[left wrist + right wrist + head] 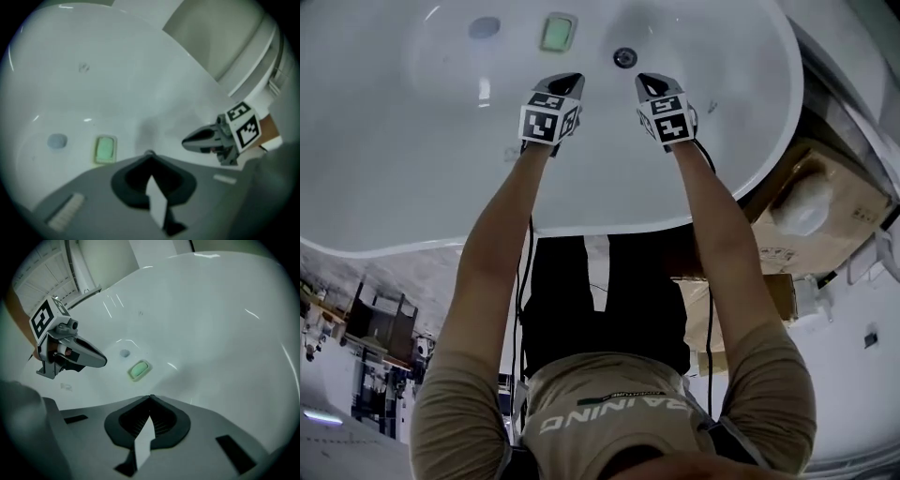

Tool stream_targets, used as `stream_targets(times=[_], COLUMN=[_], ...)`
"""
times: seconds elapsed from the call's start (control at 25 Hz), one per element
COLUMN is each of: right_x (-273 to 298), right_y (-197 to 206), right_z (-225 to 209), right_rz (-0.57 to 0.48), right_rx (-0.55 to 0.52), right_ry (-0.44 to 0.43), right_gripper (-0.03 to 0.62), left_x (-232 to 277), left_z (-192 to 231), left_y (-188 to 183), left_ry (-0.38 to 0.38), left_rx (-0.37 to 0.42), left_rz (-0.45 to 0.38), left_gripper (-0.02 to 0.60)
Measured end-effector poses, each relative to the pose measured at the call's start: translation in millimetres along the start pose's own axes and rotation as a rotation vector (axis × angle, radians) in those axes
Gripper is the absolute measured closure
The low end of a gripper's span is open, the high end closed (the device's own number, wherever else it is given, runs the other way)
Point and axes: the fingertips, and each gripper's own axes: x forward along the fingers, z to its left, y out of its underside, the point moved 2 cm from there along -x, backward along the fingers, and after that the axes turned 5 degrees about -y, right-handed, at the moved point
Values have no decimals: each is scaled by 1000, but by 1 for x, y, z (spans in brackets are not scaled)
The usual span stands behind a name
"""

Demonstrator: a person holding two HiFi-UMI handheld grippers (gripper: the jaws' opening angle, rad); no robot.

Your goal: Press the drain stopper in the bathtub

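While my left gripper [570, 79] and right gripper [647, 81] hover closed and empty over the tub [394, 141], the stopper [625, 57] lies just beyond, between their tips. I judge this the approach step: next, lower one tip squarely onto it.

I see a bathtub [394, 141] that is white, smooth and shiny, with bright light spots. The drain stopper [625, 57] looks like shiny metal. The cardboard box [825, 202] is dull and brown. The sleeve [459, 422] is soft-looking tan cloth.
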Motion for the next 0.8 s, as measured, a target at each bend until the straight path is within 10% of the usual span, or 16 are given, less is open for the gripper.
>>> stream_targets(times=[0.8], right_x=[158], right_y=[42], right_z=[-42], right_rz=[288], right_rx=[-109], right_ry=[-4], right_gripper=[585], left_x=[94], left_z=[46], left_y=[56], left_ry=[35], left_rx=[-33], left_rz=[93], left_gripper=[580])
